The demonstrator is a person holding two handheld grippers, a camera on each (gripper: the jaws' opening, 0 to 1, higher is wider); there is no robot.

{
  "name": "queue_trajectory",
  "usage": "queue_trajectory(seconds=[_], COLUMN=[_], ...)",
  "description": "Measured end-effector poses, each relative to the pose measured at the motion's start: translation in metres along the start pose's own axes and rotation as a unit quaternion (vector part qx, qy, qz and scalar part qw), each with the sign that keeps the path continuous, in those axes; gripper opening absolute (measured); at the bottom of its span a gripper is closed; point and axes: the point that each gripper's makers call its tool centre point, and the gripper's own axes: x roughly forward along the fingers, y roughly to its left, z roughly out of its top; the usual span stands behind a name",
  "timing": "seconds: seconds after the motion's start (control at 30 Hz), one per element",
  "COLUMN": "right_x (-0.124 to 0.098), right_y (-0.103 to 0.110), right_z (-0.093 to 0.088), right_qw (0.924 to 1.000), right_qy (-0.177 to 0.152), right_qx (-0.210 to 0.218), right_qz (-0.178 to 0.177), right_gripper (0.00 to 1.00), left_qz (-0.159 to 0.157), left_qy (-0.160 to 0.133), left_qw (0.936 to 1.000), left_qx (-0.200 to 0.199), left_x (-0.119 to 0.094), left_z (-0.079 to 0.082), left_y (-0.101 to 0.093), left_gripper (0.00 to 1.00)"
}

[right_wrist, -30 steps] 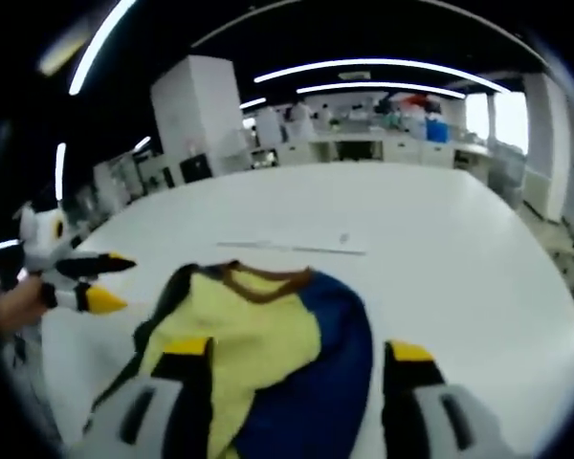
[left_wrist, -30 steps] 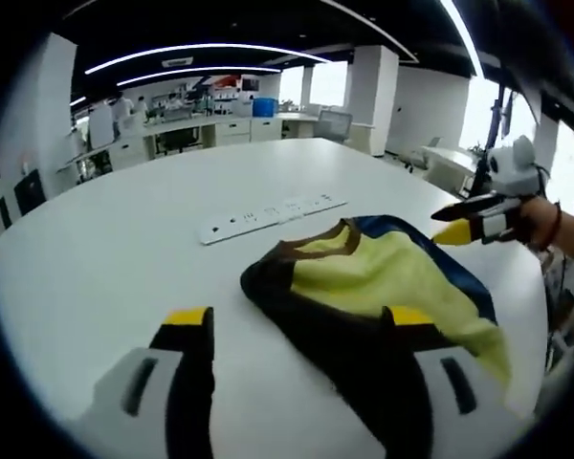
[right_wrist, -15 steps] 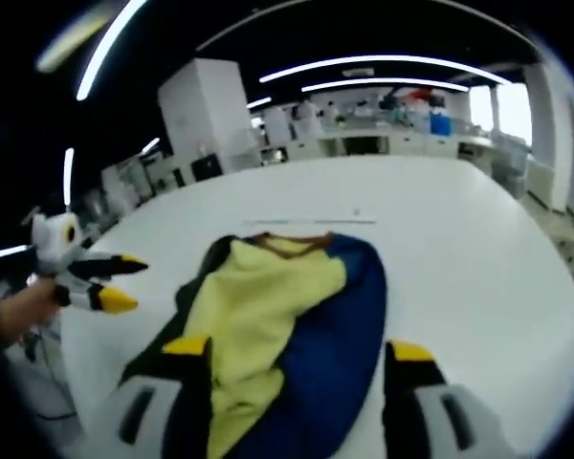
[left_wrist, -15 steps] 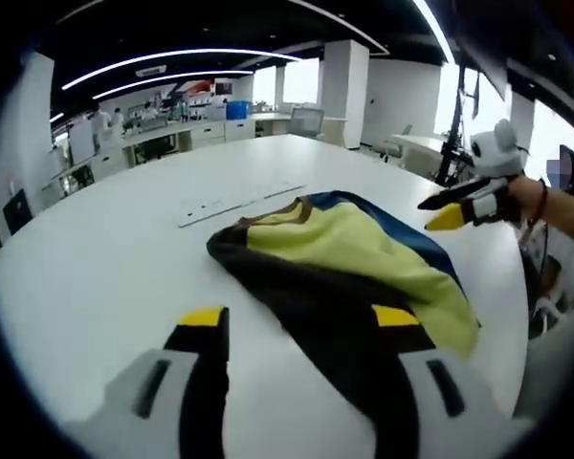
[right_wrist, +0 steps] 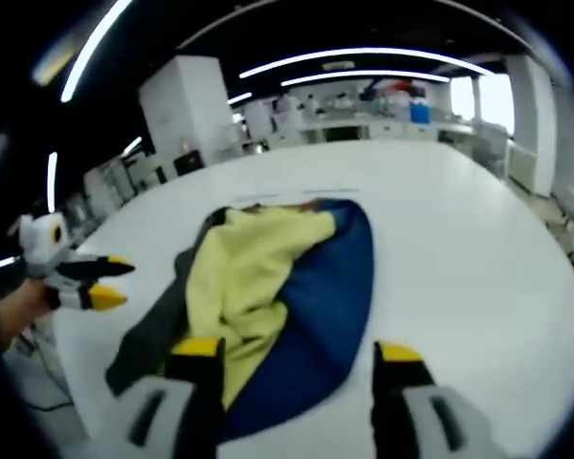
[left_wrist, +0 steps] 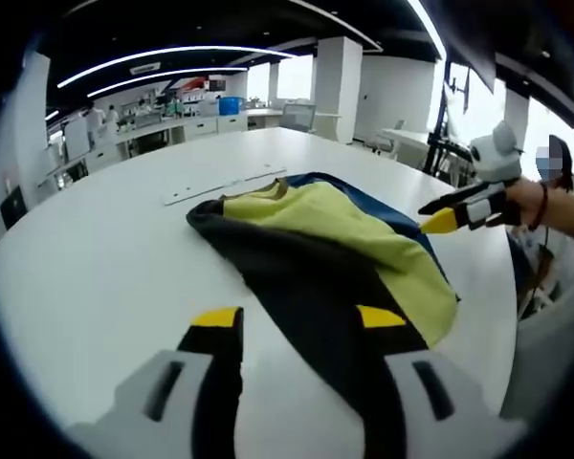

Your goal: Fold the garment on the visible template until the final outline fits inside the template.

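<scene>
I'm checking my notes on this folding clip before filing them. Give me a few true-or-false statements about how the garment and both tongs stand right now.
1. The garment lies on a white table. True.
2. The right tongs are clamped on the garment's blue edge. False: their jaws stand open with nothing between them.
3. The garment shows yellow, blue and dark panels. True.
4. The left tongs are lifting the garment off the table. False: they are open and hold nothing; the garment rests on the table.
5. In the left gripper view, the other tongs appear at the right, past the garment's far side, held in a hand. True.
6. The garment is folded into a neat rectangle. False: it lies in a rumpled oval heap.
</scene>
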Motion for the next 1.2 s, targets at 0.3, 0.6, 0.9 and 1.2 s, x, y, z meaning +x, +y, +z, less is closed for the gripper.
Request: queue_trajectory(seconds=[0.3,0.6,0.9,1.2], right_x=[0.007,0.011,0.015,0.016], right_y=[-0.009,-0.016,-0.013,-0.018], right_z=[-0.016,-0.019,-0.019,-0.015], right_qw=[0.9995,0.9981,0.9951,0.996], right_qy=[0.001,-0.002,-0.003,-0.017], right_qx=[-0.005,-0.021,-0.06,-0.036], right_qz=[-0.031,-0.058,-0.079,-0.08], right_gripper=[0.41,0.34,0.21,0.0], left_qz=[0.019,0.028,0.04,0.029], left_qy=[0.01,0.022,0.034,0.027], left_qw=[0.9997,0.9993,0.9985,0.9992], left_qx=[0.009,0.014,0.018,0.003], left_x=[0.017,0.032,0.038,0.038], left_z=[-0.021,-0.028,-0.031,-0.027], left_y=[0.009,0.008,0.013,0.004], left_gripper=[0.3,0.23,0.17,0.0])
